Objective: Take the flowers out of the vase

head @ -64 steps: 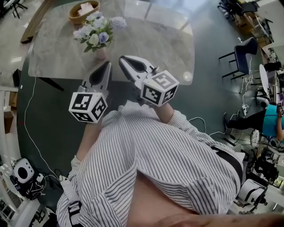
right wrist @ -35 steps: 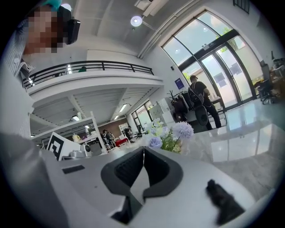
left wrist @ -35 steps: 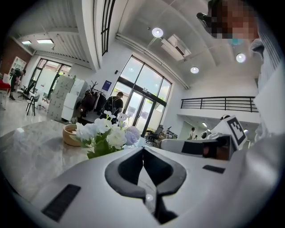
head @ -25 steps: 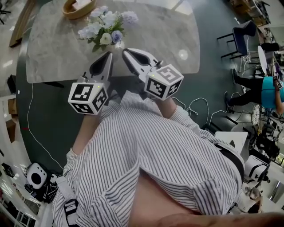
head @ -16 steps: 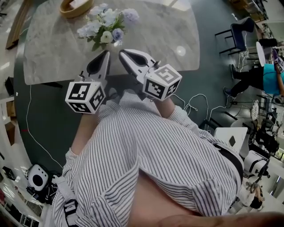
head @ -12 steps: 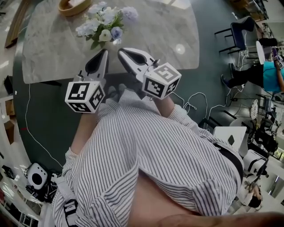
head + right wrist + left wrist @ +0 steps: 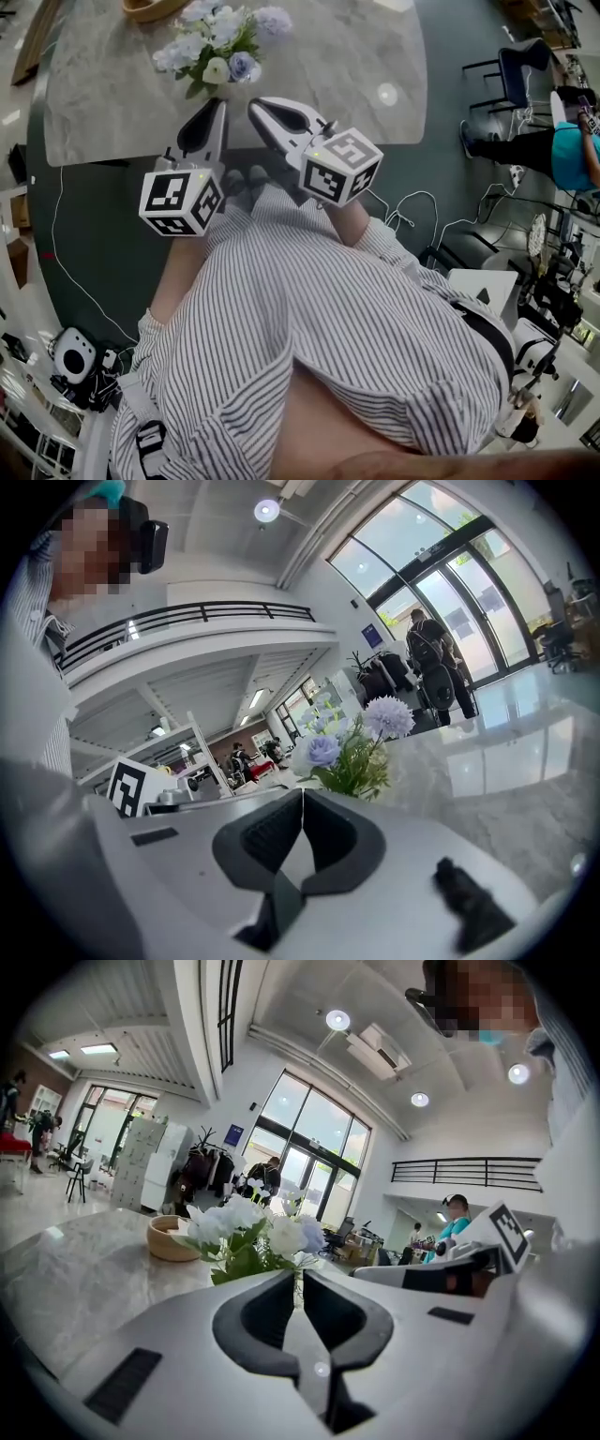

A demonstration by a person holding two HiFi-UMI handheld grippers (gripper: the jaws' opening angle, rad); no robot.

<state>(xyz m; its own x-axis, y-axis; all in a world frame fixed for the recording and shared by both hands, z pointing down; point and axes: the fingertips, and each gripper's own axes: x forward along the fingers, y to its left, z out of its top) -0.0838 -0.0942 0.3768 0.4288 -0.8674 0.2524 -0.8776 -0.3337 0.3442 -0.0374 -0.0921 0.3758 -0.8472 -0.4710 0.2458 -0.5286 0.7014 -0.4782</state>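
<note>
Bunch of white and lilac flowers (image 7: pixel 211 42) stands upright at the far left part of the grey marble table (image 7: pixel 356 47), just beside a wooden bowl (image 7: pixel 155 9); the vase under the blooms can't be made out (gripper tips sit in front of it); left gripper (image 7: pixel 221 103) has its jaws pressed together with nothing between them, tips just short of the flowers and not touching; right gripper (image 7: pixel 255 105) likewise has its jaws closed tight and holds nothing, close beside the left one, tip at the table's near edge; both point at the bunch; operator in a striped shirt (image 7: pixel 319 319) fills the lower frame; another person in a teal top (image 7: pixel 572 150) is well apart at right.
</note>
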